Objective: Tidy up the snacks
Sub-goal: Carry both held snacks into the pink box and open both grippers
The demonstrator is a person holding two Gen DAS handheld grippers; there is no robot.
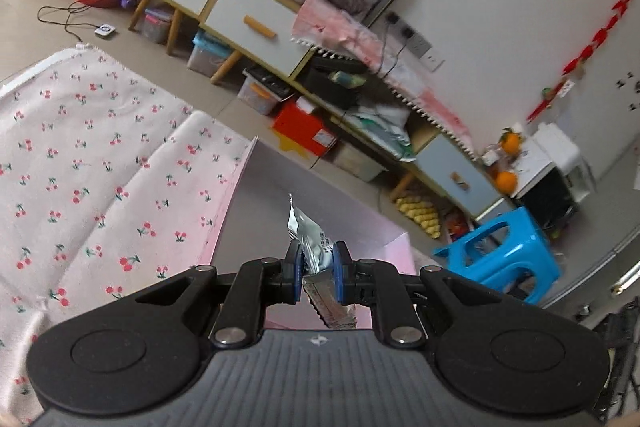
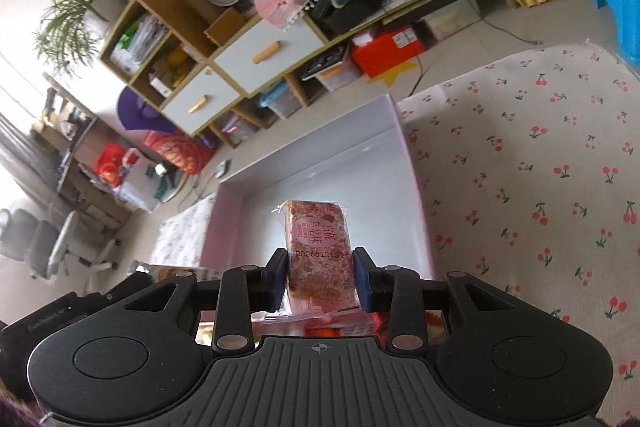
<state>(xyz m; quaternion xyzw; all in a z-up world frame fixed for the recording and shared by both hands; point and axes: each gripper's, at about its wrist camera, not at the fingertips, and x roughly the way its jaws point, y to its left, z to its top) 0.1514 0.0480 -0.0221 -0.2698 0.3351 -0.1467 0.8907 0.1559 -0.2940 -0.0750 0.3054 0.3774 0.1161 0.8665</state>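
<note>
In the left wrist view, the left gripper is clamped on a thin silver snack packet held at six o'clock, over the near corner of the pink box that lies on the cherry-print cloth. In the right wrist view, the right gripper pinches a pink wrapped snack bar upright at six o'clock, the box stretching toward twelve. Likely best: lower each snack flat against the box floor, side by side, before releasing.
</note>
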